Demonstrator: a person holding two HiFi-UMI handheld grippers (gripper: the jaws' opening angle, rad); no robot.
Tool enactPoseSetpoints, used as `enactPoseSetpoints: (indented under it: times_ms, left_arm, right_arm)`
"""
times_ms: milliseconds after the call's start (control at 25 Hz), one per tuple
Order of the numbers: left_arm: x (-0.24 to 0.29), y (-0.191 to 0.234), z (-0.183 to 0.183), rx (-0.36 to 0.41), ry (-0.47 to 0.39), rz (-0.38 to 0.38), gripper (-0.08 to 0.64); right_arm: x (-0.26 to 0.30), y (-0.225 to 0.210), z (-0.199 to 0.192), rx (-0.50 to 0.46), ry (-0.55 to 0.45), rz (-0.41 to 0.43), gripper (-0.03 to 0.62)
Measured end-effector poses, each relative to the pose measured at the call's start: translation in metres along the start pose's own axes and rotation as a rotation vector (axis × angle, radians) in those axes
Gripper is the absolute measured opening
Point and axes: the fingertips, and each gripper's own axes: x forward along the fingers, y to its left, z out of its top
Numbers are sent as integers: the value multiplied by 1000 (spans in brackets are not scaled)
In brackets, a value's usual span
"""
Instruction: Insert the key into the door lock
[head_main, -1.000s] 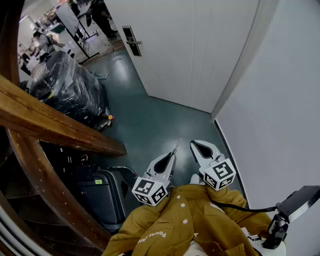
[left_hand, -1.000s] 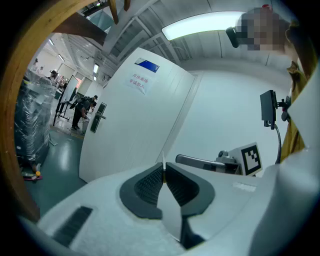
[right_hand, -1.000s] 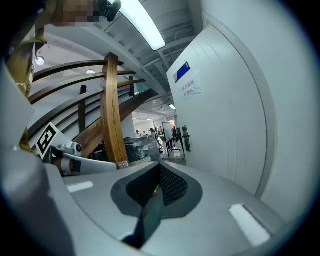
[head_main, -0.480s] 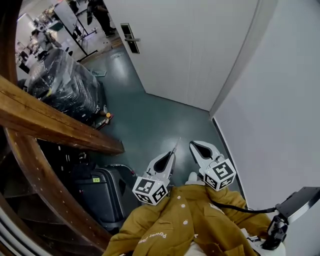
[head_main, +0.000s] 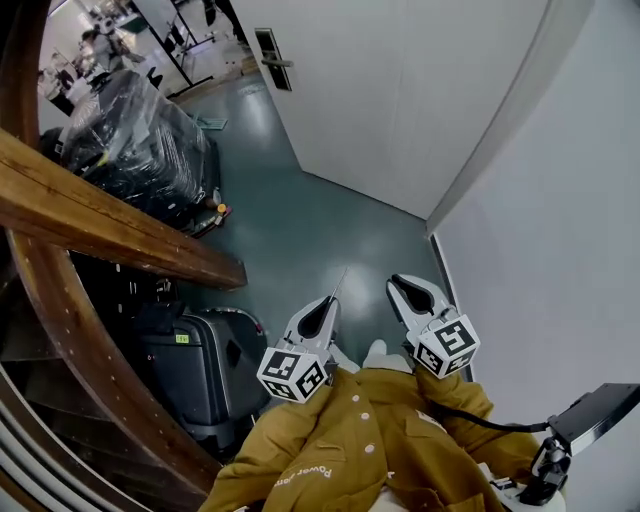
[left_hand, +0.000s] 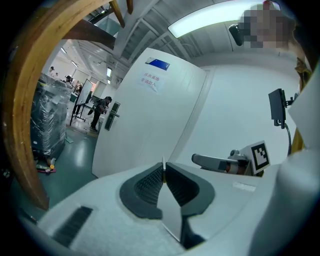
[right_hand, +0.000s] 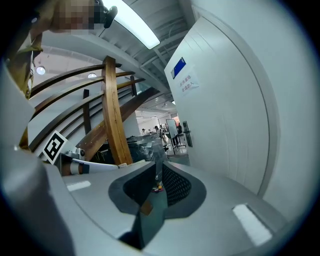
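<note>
L tongs (head_main: 330, 302) on key (head_main: 338, 283); jacket (head_main: 345, 445) "Power"

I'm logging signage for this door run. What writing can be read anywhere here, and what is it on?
"Power" - printed on a sleeve of the mustard jacket; the word after it is too blurred.
Blue sign on the white door: too small to read.
White notice under it: red characters, too blurred to read.
Tag on the black suitcase: too small to read.
</note>
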Motion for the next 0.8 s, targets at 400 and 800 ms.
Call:
enactPoseSetpoints:
  times_ms: [400,800]
  left_arm:
    - [54,67,32,-54,-17,60,21]
    - [150,199,139,-35,2,-2,21]
  right_arm:
    - [83,-34,7,15,66,70,55]
    - [247,-86,69,11,70,26,81]
